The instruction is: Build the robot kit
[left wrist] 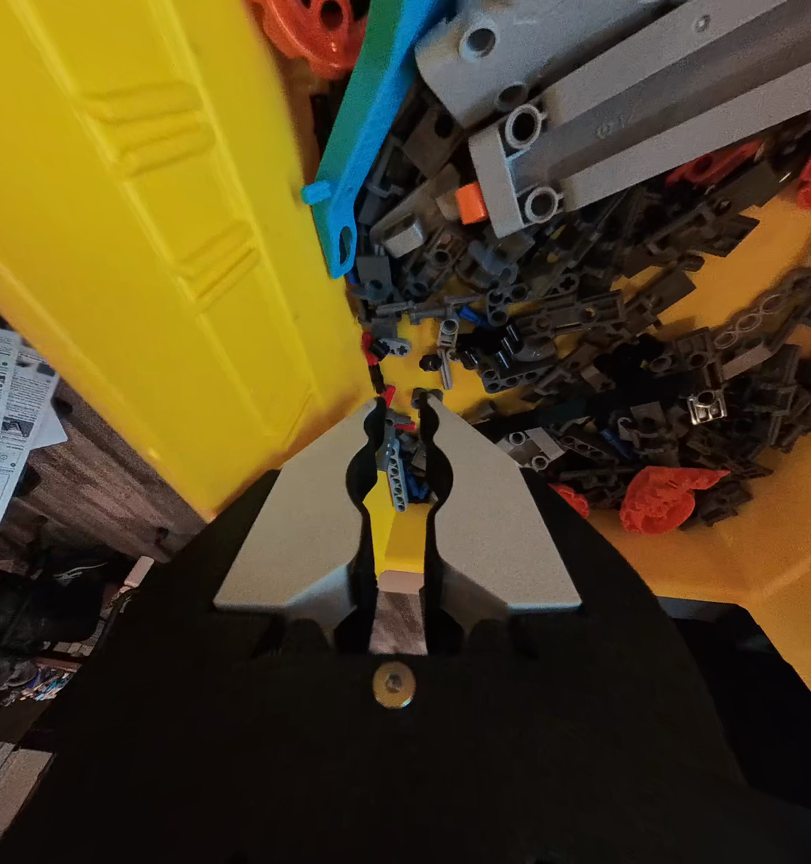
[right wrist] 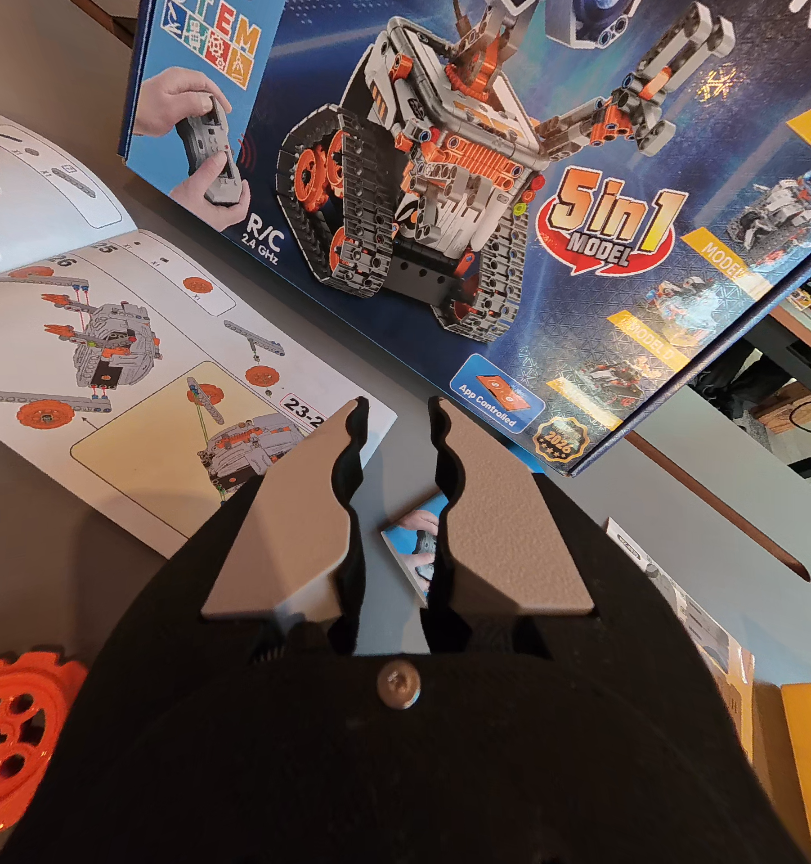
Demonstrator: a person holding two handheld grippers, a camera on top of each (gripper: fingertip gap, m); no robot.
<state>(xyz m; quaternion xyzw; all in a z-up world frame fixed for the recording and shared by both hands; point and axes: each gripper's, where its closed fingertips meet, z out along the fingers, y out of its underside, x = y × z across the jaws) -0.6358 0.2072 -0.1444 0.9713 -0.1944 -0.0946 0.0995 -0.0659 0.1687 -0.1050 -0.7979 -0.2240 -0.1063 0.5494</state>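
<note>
Plastic building pieces, dark grey and black (left wrist: 581, 336), lie heaped in a yellow plastic bin (left wrist: 160, 234). Left gripper (left wrist: 401, 399) hovers just above them, slightly parted, empty (light, stiff, small; pinch across a beam). Right gripper (right wrist: 396, 404), parted and empty, hangs over a grey table (right wrist: 651, 491) beside an open instruction booklet (right wrist: 137, 350).

You have two grippers: the left gripper (left wrist: 402, 402) and right gripper (right wrist: 398, 404). One yellow bin (left wrist: 137, 234) holds too many small dark pieces to count, plus one blue strip (left wrist: 370, 126). One printed box (right wrist: 487, 210), one open booklet (right wrist: 127, 355), one orange wheel (right wrist: 11, 743).
</note>
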